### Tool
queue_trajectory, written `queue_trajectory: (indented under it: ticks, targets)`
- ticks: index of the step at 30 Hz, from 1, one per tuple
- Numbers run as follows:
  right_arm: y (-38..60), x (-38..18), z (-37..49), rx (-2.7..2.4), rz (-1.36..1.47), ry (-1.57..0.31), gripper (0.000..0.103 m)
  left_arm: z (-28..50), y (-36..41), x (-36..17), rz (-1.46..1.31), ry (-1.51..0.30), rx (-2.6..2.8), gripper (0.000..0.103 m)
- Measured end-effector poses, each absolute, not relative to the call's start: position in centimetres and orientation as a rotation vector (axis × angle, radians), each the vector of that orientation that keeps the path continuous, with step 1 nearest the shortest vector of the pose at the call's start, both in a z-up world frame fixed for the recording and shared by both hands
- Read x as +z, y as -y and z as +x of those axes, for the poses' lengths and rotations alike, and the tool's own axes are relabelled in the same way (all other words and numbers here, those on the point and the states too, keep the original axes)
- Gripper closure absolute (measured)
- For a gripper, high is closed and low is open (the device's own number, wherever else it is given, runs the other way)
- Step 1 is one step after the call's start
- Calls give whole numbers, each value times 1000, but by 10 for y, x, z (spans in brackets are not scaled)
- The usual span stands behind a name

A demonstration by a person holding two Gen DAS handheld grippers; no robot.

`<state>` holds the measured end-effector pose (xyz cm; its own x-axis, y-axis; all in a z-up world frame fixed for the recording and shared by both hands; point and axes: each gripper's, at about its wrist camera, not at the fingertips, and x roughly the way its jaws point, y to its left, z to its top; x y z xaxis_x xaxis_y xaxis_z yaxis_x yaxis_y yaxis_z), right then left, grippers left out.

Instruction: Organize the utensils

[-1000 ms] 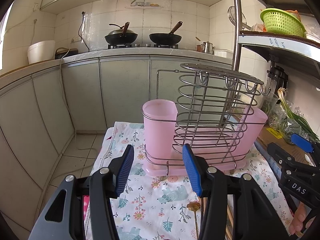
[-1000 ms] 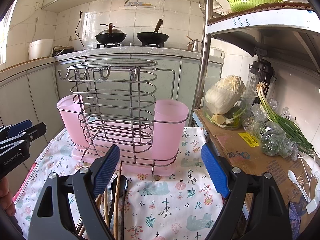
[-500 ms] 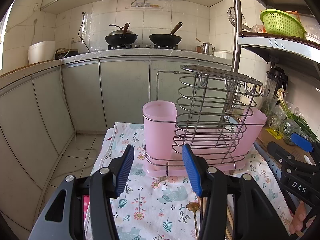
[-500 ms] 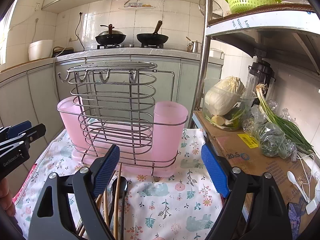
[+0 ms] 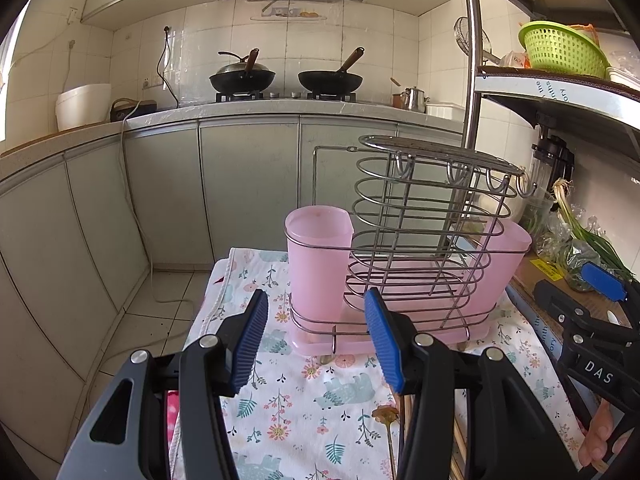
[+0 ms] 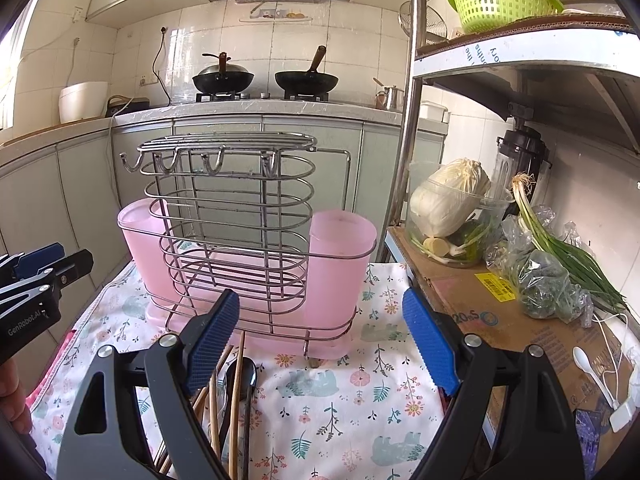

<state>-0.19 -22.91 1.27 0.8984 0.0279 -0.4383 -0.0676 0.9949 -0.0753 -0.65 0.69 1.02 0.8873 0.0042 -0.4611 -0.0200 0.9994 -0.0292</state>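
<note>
Right wrist view: the right claw (image 6: 320, 340) is wide open and holds nothing. Chopsticks (image 6: 237, 392) and a dark spoon (image 6: 240, 372) lie on the flowery cloth (image 6: 340, 412), just in front of the wire rack (image 6: 240, 232). The left claw (image 5: 316, 340) is open and empty too.

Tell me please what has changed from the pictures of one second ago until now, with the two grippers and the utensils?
Almost nothing changed. The left gripper and right gripper stay open and empty, taking hold of nothing. The wire rack with pink plastic cups appears at most slightly lower in the right wrist view. The wooden chopsticks and dark spoon lie unmoved on the floral cloth.
</note>
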Motion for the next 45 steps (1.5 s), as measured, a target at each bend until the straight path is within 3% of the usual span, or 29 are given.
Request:
queue_trajectory:
  ticks: [26, 45]
  targets:
    - [229, 12, -3, 56, -84, -453, 19, -7, -8, 8, -39, -479, 6, 53]
    - [239, -18, 9, 151, -6, -639, 20, 2, -8, -29, -49, -644, -122, 53]
